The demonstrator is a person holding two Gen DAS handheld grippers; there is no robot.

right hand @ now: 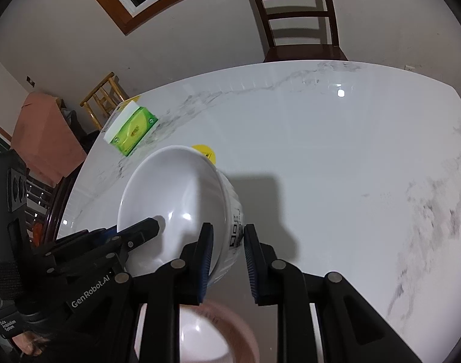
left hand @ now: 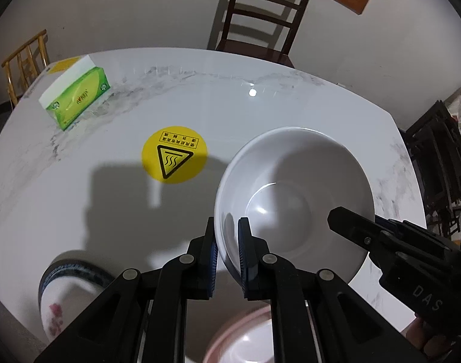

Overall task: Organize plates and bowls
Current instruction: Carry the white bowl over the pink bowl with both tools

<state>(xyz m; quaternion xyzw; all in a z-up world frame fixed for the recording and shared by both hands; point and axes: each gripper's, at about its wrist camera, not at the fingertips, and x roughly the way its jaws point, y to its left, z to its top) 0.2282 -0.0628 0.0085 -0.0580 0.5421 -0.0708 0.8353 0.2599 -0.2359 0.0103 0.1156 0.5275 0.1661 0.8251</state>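
We hold the white bowl [left hand: 293,199] tilted above the marble worktop [left hand: 109,211], our left tool [left hand: 227,254] clamped on its rim at its 7 o'clock and our right tool [right hand: 227,260] gripping the opposite wall, with a pink bowl [left hand: 245,338] below at 6 o'clock

Three bowls: one white bowl [left hand: 293,187], one pink-rimmed bowl [left hand: 245,341], one dark-banded bowl [left hand: 64,290]. One tissue box [left hand: 76,99], one yellow sticker [left hand: 174,154], two chairs, two grippers.
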